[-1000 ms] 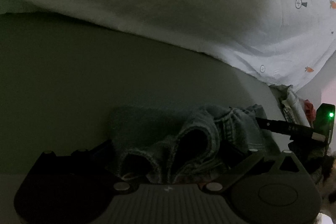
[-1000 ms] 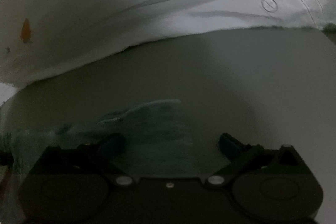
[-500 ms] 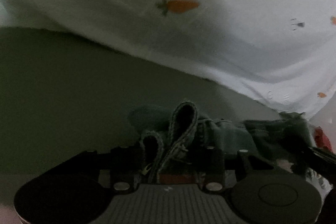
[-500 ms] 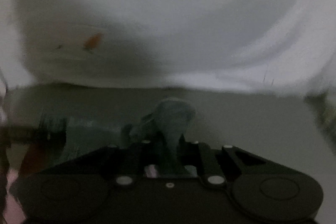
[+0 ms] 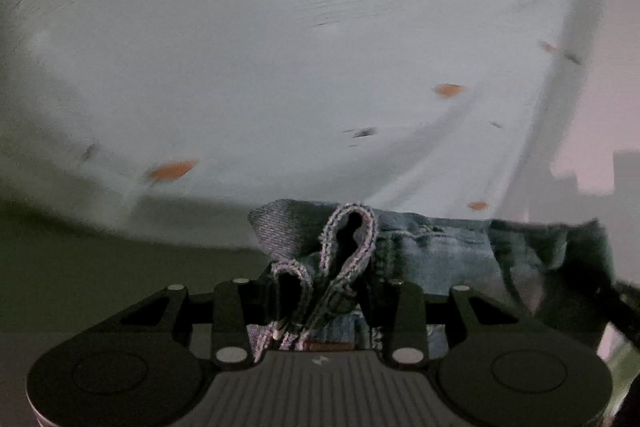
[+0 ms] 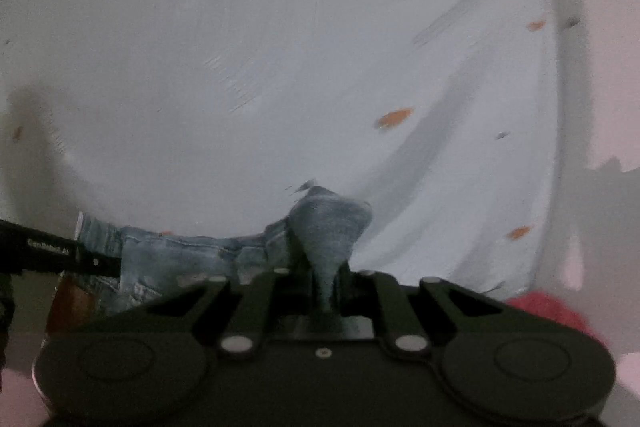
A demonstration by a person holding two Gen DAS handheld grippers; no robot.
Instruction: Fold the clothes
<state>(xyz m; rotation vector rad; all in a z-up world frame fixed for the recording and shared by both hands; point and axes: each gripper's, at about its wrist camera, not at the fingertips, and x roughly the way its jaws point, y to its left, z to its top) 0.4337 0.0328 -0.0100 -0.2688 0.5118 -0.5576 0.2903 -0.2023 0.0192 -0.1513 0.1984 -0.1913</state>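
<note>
A pair of light blue jeans (image 5: 440,251) hangs stretched between my two grippers, lifted off the surface. My left gripper (image 5: 320,291) is shut on one bunched end, where frayed hem loops stick up between the fingers. My right gripper (image 6: 320,279) is shut on a pinched fold of the denim (image 6: 332,231). In the right wrist view the jeans (image 6: 180,259) run off to the left, where part of the left gripper (image 6: 60,253) shows as a dark bar.
A white quilt with small orange carrot prints (image 5: 280,47) fills the background of both views (image 6: 280,67). A grey-green bed surface (image 5: 100,267) lies at lower left. A red item (image 6: 548,307) lies at lower right. A pale pink wall (image 5: 600,87) is at the right.
Both grippers were open over the jeans on the bed. They have closed on the denim and lifted it, so the quilt now fills the view behind.
</note>
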